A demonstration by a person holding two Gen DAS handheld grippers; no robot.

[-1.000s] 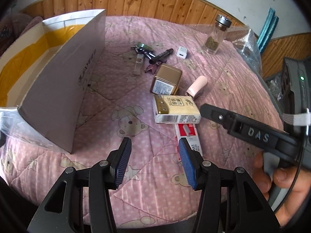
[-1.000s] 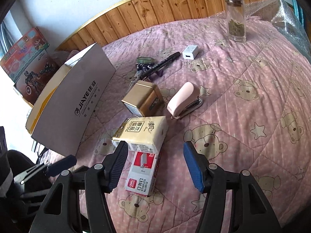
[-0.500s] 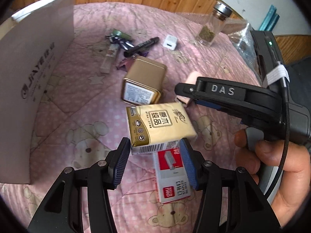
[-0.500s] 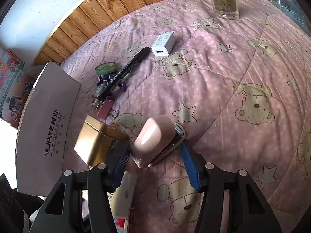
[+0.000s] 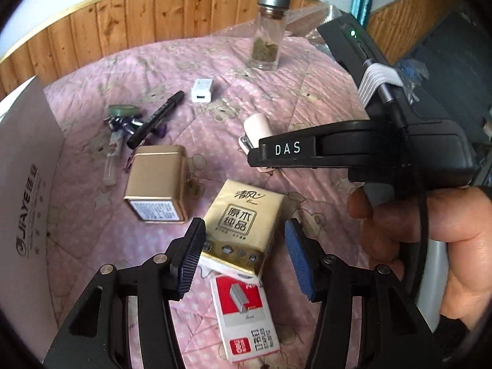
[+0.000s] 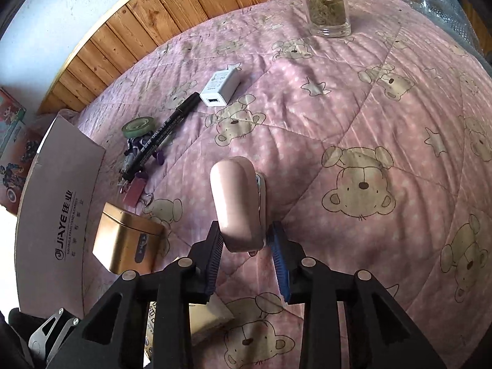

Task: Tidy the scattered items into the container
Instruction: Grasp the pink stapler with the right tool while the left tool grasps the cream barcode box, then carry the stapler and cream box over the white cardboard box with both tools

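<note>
Soft daylight, faint shadows; fisheye bends the edges into dark corners, and the pictures stay mostly sharp

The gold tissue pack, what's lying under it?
The near end of the tissue pack overlaps a red and white staple box. The box's top edge is covered; elsewhere only pink quilt shows around the pack.

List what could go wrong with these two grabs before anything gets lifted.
1. The right gripper, its jaws just closing, holds only the near end of the pink stapler; it could pivot or slip out when lifted.
2. The tissue pack lies partly on the staple box; the open left gripper could shift the box or catch both.
3. The two grippers work close together over the quilt and could collide.
</note>
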